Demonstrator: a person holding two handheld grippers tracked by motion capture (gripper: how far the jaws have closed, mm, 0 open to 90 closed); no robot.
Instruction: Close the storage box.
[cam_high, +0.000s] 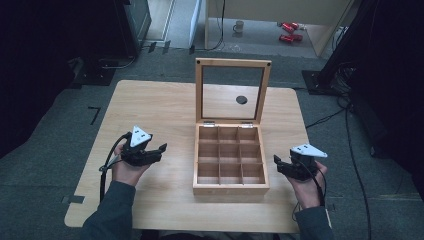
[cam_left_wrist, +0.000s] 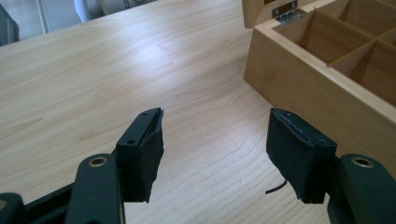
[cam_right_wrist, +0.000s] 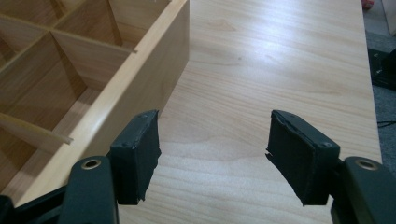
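A wooden box (cam_high: 230, 188) with a grid of small bare compartments stands in the middle of the table, its glass-paned lid (cam_high: 233, 91) upright at the back. My left gripper (cam_high: 161, 149) hovers just left of the box, jaws open with nothing between them; in the left gripper view (cam_left_wrist: 215, 140) the box's side wall (cam_left_wrist: 322, 100) stands to the right. My right gripper (cam_high: 276, 161) sits just right of the box, also open and bare; in the right gripper view (cam_right_wrist: 212, 140) the box wall (cam_right_wrist: 140, 93) runs along the left.
The light wooden table (cam_high: 150, 107) has bare room left, right and behind the box. A black round spot (cam_high: 241, 99) shows through the lid pane. Beyond the table lie grey floor, cables, a mug (cam_high: 238, 26) and red objects (cam_high: 289, 31).
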